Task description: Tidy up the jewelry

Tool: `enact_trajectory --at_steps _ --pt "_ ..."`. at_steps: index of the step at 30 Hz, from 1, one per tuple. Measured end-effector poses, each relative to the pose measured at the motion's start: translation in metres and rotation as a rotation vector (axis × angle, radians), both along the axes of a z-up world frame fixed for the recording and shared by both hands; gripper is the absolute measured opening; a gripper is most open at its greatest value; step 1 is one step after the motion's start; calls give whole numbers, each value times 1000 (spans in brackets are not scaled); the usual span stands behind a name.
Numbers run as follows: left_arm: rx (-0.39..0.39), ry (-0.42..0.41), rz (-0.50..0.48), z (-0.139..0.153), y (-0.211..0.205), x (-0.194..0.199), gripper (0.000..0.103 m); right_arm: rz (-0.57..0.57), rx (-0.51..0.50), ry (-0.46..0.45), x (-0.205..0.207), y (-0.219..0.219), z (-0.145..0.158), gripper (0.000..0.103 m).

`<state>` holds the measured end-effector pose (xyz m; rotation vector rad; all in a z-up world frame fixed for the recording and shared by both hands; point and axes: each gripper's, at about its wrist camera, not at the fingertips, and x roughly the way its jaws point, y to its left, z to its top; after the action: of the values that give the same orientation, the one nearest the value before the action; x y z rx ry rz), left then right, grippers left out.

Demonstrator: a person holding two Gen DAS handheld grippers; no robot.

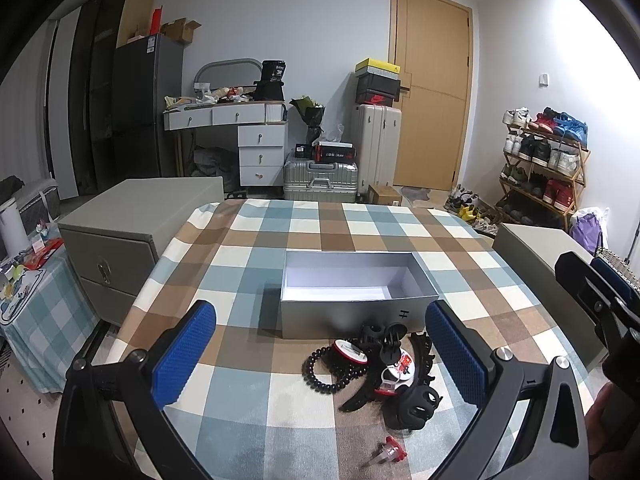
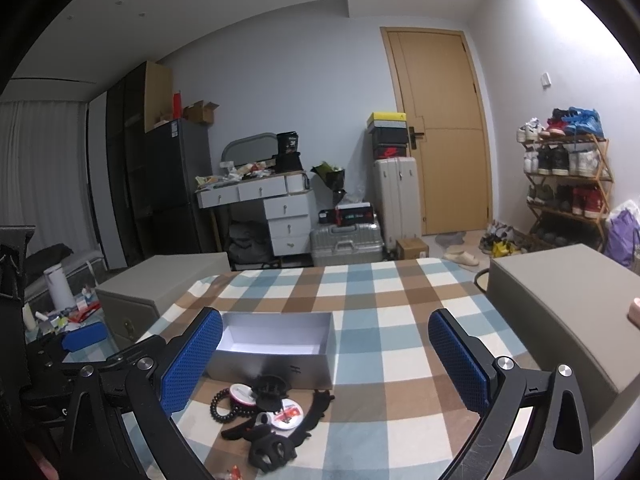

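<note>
An open silver box (image 1: 352, 312) (image 2: 276, 370) with a white inside stands on the checked tablecloth (image 1: 280, 236) (image 2: 380, 320). Just in front of it lies a heap of hair and jewelry pieces: a black bead bracelet (image 1: 324, 376) (image 2: 224, 404), black claw clips (image 1: 412, 408) (image 2: 272, 452), a black toothed headband (image 1: 422, 346) (image 2: 316, 412) and round red-and-white items (image 1: 352, 352) (image 2: 288, 412). A small red-capped piece (image 1: 390, 454) lies nearer. My left gripper (image 1: 320, 360) hangs open above the heap. My right gripper (image 2: 326, 360) is open too, right of the heap, holding nothing.
Grey drawer cabinets flank the table, one on the left (image 1: 120, 240) (image 2: 132, 300) and another on the right (image 1: 536, 244) (image 2: 560, 312). Beyond the table are a dresser (image 1: 248, 136), suitcases (image 1: 320, 180), a wooden door (image 1: 432, 88) and a shoe rack (image 1: 544, 168).
</note>
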<state>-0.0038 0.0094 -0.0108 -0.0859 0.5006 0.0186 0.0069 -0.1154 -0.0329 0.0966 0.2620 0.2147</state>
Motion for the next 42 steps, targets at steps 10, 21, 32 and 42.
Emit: enact_trajectory --at_steps 10,21,32,42 --pt "0 1 0 1 0 1 102 9 -3 1 0 -1 0 103" --pt "0 9 -8 1 2 3 102 42 0 32 4 1 -4 103" --pt "12 39 7 -10 11 2 102 223 -35 202 22 21 -45 103" --pt "17 119 44 -37 28 2 102 327 -28 449 42 36 -105 101"
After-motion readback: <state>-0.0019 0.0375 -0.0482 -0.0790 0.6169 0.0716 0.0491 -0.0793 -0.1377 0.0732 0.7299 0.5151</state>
